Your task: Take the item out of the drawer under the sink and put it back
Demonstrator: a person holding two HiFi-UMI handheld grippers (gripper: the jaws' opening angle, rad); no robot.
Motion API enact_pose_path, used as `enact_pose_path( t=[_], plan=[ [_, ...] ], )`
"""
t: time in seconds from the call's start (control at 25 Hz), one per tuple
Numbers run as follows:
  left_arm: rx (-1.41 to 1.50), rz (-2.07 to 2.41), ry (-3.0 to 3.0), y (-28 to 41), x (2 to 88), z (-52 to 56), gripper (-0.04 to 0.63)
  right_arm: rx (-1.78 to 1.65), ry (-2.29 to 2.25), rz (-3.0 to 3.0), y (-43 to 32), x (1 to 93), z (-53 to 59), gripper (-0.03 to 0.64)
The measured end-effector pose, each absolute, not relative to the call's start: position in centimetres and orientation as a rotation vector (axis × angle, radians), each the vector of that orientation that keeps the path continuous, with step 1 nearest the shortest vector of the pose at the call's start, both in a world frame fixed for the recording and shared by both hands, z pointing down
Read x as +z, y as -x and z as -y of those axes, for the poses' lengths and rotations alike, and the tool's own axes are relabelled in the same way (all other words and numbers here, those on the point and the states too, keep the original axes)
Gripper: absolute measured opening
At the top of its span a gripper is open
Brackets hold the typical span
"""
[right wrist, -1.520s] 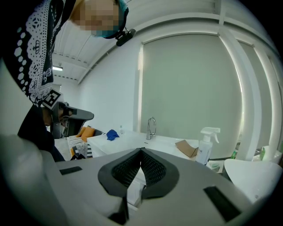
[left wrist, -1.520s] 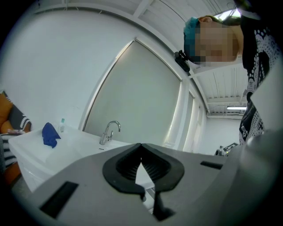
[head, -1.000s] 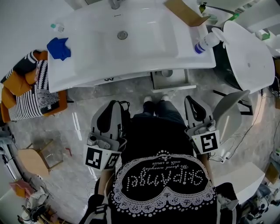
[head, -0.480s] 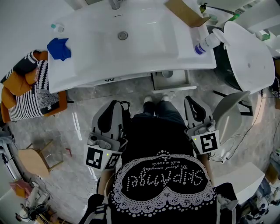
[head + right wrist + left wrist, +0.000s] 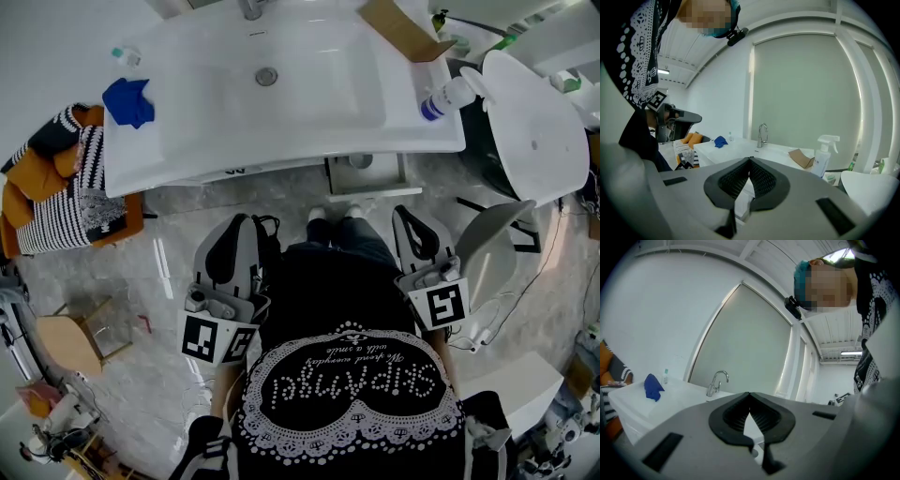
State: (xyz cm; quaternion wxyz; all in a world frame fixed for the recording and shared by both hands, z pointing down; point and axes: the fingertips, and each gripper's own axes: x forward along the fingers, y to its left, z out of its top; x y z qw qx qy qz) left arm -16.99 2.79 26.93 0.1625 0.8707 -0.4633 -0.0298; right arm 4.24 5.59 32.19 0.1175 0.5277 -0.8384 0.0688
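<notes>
Left gripper (image 5: 749, 394) clenched, jaw tips meeting, nothing between them. Right gripper (image 5: 749, 161) also clenched and empty. Head view: both sit low on either side of the person's legs (image 5: 342, 246), pointing toward the sink (image 5: 187, 141), well apart from it. Drawer (image 5: 367, 188) under the sink's right half is pulled open, just ahead of the person's shoes (image 5: 334, 214). A small round grey item (image 5: 360, 159) lies inside it, type not readable. On the sink top: blue cloth (image 5: 127, 101) at left with a small bottle (image 5: 122, 58) near it, faucet (image 5: 248, 7) at the back, cardboard piece (image 5: 398, 26) and spray bottle (image 5: 442, 97) at right.
</notes>
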Motion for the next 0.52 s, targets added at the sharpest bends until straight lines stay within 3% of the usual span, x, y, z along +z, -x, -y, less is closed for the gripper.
enact_pose_path(
  t=[0.52],
  plan=[
    [-0.081,1.383,-2.480,18.0,26.9,-2.0,0.005,0.199,-1.525,2.459,-4.4,32.6,-5.0,0.018]
  ],
)
